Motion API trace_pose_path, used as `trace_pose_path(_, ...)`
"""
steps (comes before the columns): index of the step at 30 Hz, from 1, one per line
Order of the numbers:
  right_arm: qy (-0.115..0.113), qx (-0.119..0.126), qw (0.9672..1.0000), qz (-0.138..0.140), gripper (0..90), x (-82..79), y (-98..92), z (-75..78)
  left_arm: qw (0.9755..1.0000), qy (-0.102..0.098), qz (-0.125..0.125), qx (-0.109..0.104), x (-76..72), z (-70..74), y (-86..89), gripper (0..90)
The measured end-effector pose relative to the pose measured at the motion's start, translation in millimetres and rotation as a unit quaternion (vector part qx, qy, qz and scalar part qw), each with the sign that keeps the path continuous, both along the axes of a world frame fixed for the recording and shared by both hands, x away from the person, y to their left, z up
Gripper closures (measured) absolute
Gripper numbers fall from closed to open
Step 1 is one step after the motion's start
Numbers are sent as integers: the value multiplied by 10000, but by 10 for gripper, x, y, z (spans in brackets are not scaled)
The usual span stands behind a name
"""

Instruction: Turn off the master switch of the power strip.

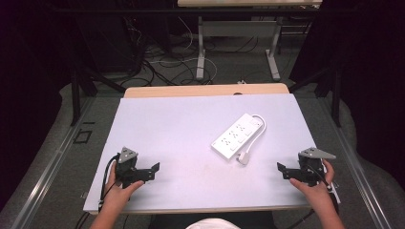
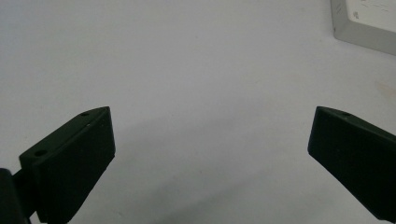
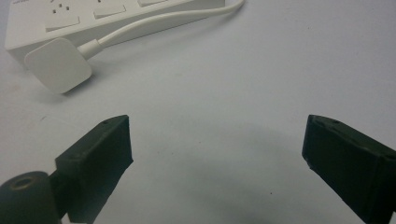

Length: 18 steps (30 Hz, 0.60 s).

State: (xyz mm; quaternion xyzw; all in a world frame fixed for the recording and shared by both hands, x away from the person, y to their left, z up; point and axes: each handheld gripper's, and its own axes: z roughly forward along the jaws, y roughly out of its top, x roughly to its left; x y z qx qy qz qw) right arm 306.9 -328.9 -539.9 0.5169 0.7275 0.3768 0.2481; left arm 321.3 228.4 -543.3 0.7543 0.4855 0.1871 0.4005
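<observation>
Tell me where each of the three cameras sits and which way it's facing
High view: above the person's side, looking forward and down on the table; both forearms, left gripper and right gripper show.
Left gripper view: rides that gripper, looks along its open jaws over the table to a power strip corner.
Right gripper view: rides that gripper, looks past its open jaws to the plug and strip.
Shared: all three show the power strip.

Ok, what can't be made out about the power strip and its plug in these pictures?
- Power strip: its switch and markings are too small in the high view; the left gripper view's edge cuts off all but a corner, and the right gripper view's top edge crops it.
- Plug: its prongs face down against the table, hidden.
</observation>
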Motion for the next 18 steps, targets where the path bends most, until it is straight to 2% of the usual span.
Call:
trace_pose_path(4,48,-35,10000,67,88,2,22,20,10000,37,-11,-29,4,-7,-4,5)
trace_pose_path(5,-51,-32,10000,26,89,4,35,15,10000,-29,28,-41,5,-21,-14,6)
trace_pose_path(8,-1,-80,9999,101,95,-5,22,39,10000,25,-15,-20,-1,-10,-10,6)
trace_pose_path(12,27,-73,9999,104,105,-15,19,84,10000,22,-20,5,-9,-3,-6,6)
trace_pose_path(13,-23,-83,9999,98,106,-9,17,87,10000,-44,32,-31,-10,-12,-13,5)
trace_pose_path(18,46,-141,9998,165,143,2,-3,133,10000,12,-10,-28,-9,-6,0,5)
